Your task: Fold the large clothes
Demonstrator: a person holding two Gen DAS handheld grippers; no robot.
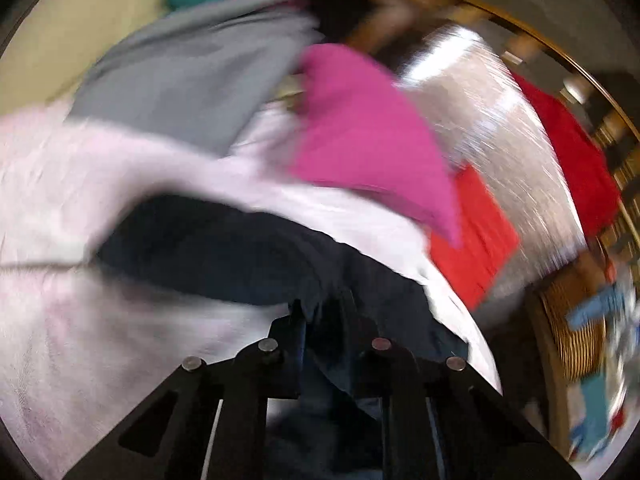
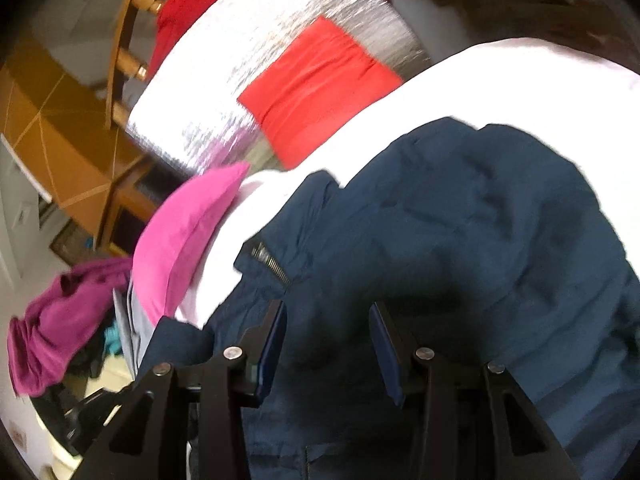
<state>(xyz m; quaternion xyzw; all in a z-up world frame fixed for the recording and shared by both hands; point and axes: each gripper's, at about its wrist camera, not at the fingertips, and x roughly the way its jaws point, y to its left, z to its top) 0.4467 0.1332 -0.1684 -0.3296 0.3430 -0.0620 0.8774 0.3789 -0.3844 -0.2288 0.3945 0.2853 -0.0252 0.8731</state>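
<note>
Navy cloth fills the near foreground of both views: it is a dark blue jacket (image 2: pixel 460 240), the garment being folded, lying rumpled on a pale pink sheet (image 2: pixel 480 80) with its zip end turned up on the side toward the pink cushion (image 2: pixel 188 240). From the left wrist view the left gripper (image 1: pixel 324 320) has its tongs drawn together on a bunched edge of the jacket, cloth rising between the tips and trailing back under them. That picture is smeared, so how much fabric is pinched cannot be told. The right gripper (image 2: pixel 328 340) stands with its tongs apart just over the jacket, blue pads facing each other across a dark hollow of cloth; whether the pads touch the fabric is not clear, but nothing is clamped. Beyond the jacket lie a folded red cloth (image 2: pixel 316 88) on a silvery mat (image 2: pixel 248 52), and a grey garment (image 1: pixel 192 68) next to the cushion. The step in hand looks like gathering two edges to lift and spread the jacket. To do it well, the right tongs should close on a hem or shoulder seam well apart from the left grip, taking only one layer. Both should then pull outward evenly so the body lies flat before any fold. A thick bunch would leave twists.
</note>
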